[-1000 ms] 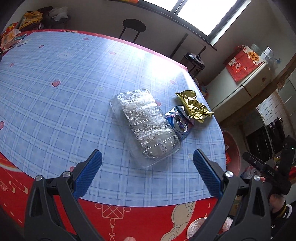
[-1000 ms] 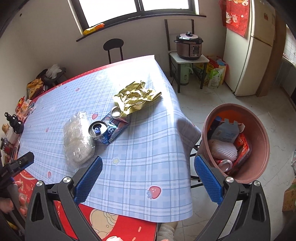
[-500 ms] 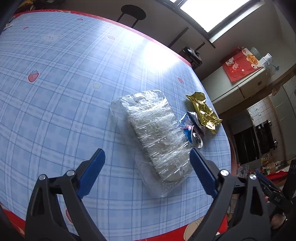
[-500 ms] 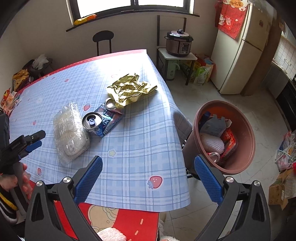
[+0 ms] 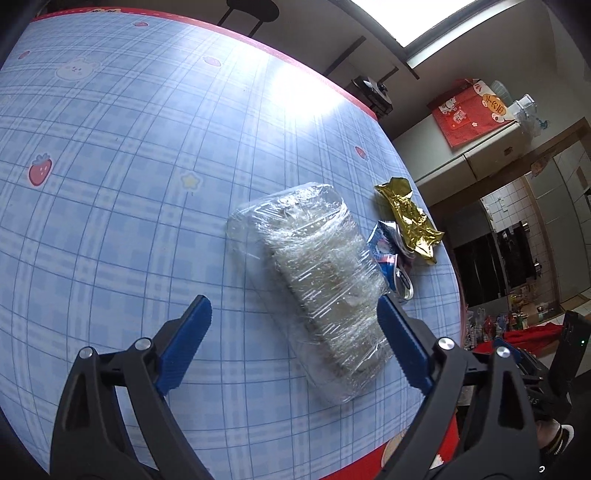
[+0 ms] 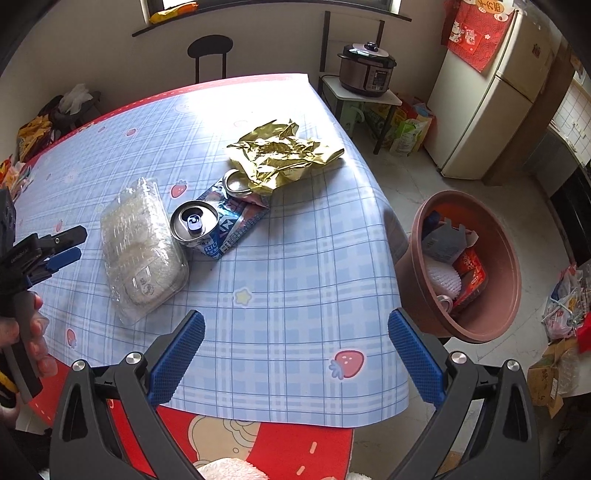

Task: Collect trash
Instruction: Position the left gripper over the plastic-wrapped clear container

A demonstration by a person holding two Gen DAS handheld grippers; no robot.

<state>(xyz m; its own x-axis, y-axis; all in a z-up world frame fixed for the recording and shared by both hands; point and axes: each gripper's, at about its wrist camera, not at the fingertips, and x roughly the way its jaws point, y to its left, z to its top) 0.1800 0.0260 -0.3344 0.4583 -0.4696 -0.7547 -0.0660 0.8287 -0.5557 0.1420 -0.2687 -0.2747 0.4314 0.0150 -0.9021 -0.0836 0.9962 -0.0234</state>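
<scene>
Home kitchen-dining room, fridge [image 6: 484, 92], pressure cooker [image 6: 367, 70], tableclothed table [image 6: 295, 258], tiled wall [image 5: 506, 206]

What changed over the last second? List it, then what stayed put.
The left gripper came forward and down over the clear wrapped tray, its jaws closing slightly, still open, gripping nothing. The right gripper drifted in, jaws open and empty. Tray, can, gold wrapper and bin stayed put.

A blue checked cloth with strawberry prints covers the tabletop [image 6: 295, 258], over a red cloth at the near edge. Behind the tabletop a black stool [image 6: 209, 50] stands by the wall. A pressure cooker [image 6: 367, 70] sits on a small white stand, bags on the floor beside it. A cream fridge [image 6: 487, 96] carries a red hanging cloth [image 6: 476, 29].
</scene>
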